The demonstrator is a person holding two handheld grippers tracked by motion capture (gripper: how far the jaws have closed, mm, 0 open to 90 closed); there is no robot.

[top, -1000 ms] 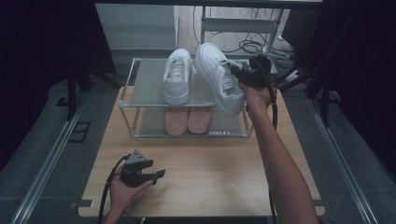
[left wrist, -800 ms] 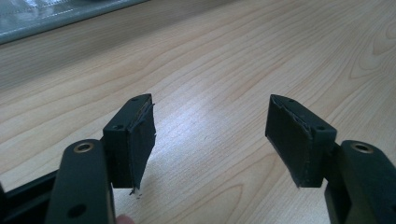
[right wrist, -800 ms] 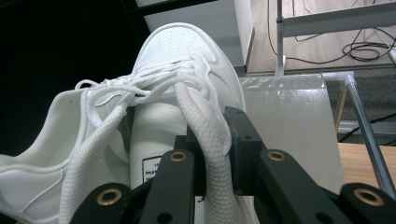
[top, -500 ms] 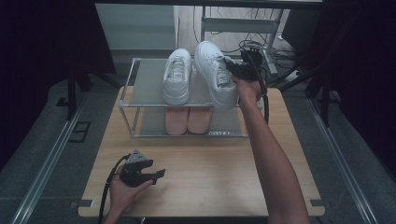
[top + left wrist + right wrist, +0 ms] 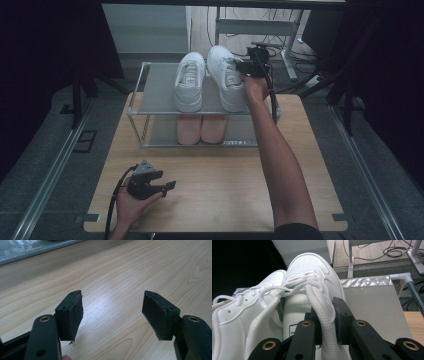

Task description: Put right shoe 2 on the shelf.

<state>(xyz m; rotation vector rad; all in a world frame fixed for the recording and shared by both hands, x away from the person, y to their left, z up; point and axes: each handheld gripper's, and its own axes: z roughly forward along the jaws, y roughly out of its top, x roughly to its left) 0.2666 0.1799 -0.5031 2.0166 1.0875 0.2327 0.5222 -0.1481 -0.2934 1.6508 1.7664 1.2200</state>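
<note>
Left gripper [image 5: 169, 186] sits at 7 o'clock on the bench [image 5: 225, 175], cradled in the person's left hand [image 5: 131, 206]; same spot as a second ago; in the left gripper view its fingers [image 5: 72, 315] stand wide apart with bare wood between them, holding nothing; idle.

Centre: shoe rack [image 5: 141, 92] at 12 o'clock on the bench; left white sneaker [image 5: 190, 82] lies flat on the top shelf, unmoved; a pink pair [image 5: 201, 129] sits on the lower shelf beneath it.

Right of that is the change: the right white sneaker [image 5: 226, 79], a second ago tilted and carried over the right end of the rack, now lies on the top shelf just beside its mate, toes toward 12 o'clock, the two nearly parallel; right gripper [image 5: 241, 66] has travelled with it toward 11 o'clock and is at the sneaker's collar; right gripper view shows its fingers [image 5: 343, 315] close together, pinching the sneaker's collar edge [image 5: 324, 312], the jaws having just been easing open a little with the fabric between them, pads on the fabric.

Judgement: placement looks about done, pair lined up on the top shelf; what remains is likely a full release and pulling the right arm [image 5: 280, 165] back without dragging the sneaker or its loose laces [image 5: 287, 290] out of line.
</note>
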